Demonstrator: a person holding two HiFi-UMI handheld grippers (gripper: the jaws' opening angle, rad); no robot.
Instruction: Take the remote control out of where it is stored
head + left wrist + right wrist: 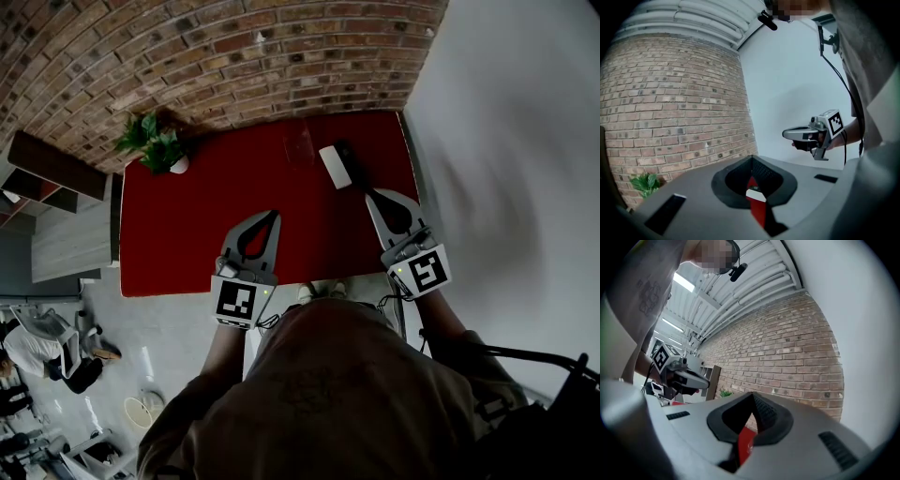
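Observation:
On the red table (pixel 187 225) a slim black remote control (pixel 348 161) lies against a white box-like holder (pixel 333 167) near the far right corner. My right gripper (pixel 368 192) points at the remote's near end, right by it. Its jaws meet at the tips, and in the right gripper view (pixel 752 394) nothing lies between them. Whether the tip touches the remote I cannot tell. My left gripper (pixel 275 217) hovers over the middle of the table's front, also shut and holding nothing (pixel 751 158). Through its jaw gap I see the white holder (pixel 755 194).
A small potted plant (pixel 155 142) stands at the table's far left corner. A brick wall (pixel 234 56) runs behind the table and a white wall (pixel 506 141) close along its right side. A dark shelf (pixel 47 169) stands to the left.

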